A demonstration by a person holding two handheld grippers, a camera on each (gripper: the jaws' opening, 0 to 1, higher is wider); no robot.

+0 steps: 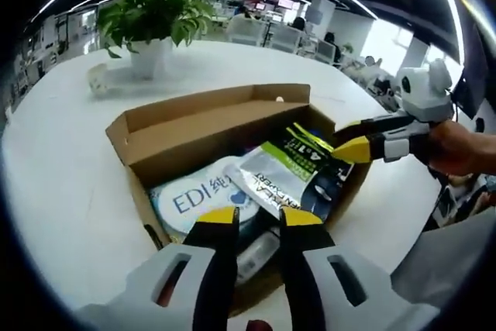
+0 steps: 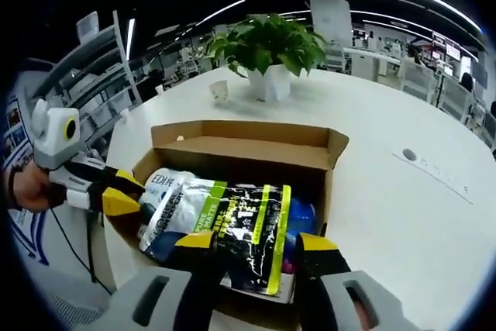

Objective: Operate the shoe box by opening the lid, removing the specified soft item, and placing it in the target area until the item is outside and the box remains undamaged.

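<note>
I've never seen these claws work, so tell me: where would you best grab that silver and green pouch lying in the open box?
Probably the pouch's near short edge, from above on the right claw's side. It lies flat on top of the other packs in the box, and that edge overhangs toward this claw, which is open astride it; a thin, soft edge should pinch easily.

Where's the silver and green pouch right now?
The silver and green pouch lies inside the open shoe box, on top of the white EDI pack, between the left gripper and the right gripper.
</note>
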